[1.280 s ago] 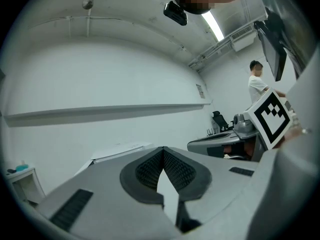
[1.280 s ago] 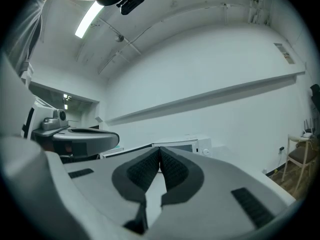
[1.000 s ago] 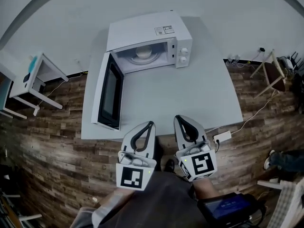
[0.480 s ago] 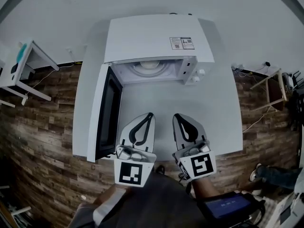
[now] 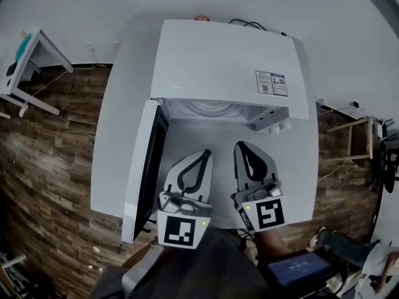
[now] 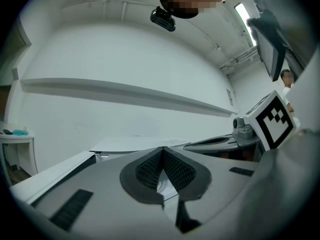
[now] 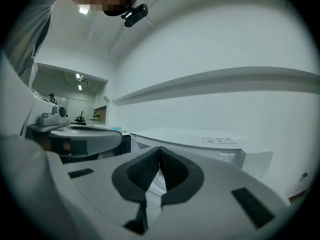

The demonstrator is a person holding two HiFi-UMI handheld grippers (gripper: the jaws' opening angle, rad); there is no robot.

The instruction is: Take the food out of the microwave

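A white microwave (image 5: 224, 61) stands on the white table (image 5: 118, 104) with its door (image 5: 146, 167) swung open to the left. From above, only a strip of the cavity shows, with the edge of a round white dish (image 5: 209, 109) inside; the food itself is hidden under the microwave's top. My left gripper (image 5: 206, 153) and right gripper (image 5: 242, 145) hover side by side over the table just in front of the opening, both shut and empty. In the left gripper view the left gripper (image 6: 163, 150) points level at the microwave (image 6: 140, 144). The right gripper (image 7: 159, 148) faces the microwave (image 7: 200, 136) too.
A small white side table (image 5: 25, 67) stands at the upper left on the wooden floor (image 5: 50, 167). A cable (image 5: 249, 23) runs behind the microwave. A wooden stand (image 5: 358, 136) is at the right. The open door juts past the table's front left.
Both grippers have moved forward from the table's near edge to just before the microwave's opening. The head has come closer, so the microwave's top now hides most of the cavity.
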